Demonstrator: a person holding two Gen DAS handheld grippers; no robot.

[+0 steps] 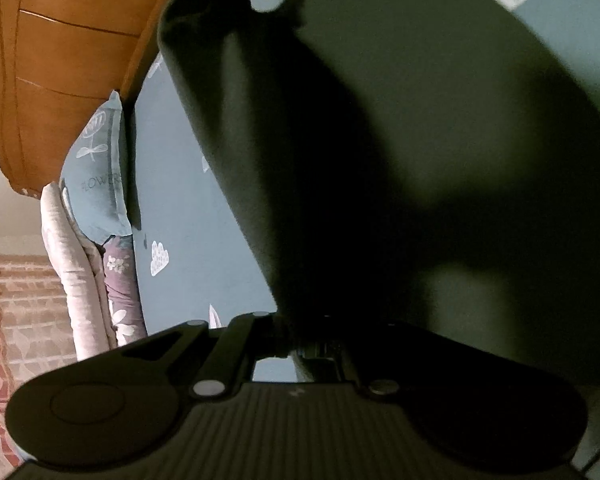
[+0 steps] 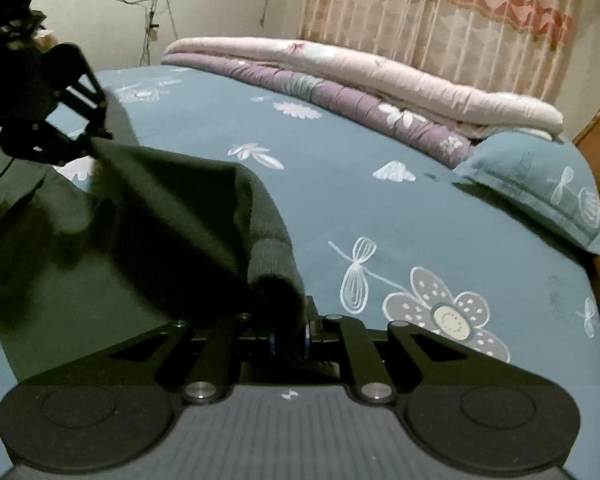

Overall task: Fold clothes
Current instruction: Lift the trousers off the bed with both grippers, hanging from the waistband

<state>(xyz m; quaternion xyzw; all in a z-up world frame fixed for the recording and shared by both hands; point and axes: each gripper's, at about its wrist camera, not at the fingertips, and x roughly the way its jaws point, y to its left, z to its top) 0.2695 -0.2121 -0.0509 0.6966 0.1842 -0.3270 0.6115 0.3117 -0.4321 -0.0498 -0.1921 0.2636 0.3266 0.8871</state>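
Fabric's pinched in your right gripper (image 2: 290, 334), clamped on the dark green garment's (image 2: 160, 216) ribbed hem. Your left gripper (image 2: 94, 140), up ahead to its left, is shut on another edge, garment hanging between them over the bed (image 2: 340, 208).

The blue pillow (image 1: 96, 184) bears a faint printed word, legible as "FLOWER".

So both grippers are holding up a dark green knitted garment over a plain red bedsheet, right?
Not quite: the bedsheet is blue-grey with white flower prints, as the right wrist view shows. Both the left gripper and right gripper do hold the dark green knitted garment.
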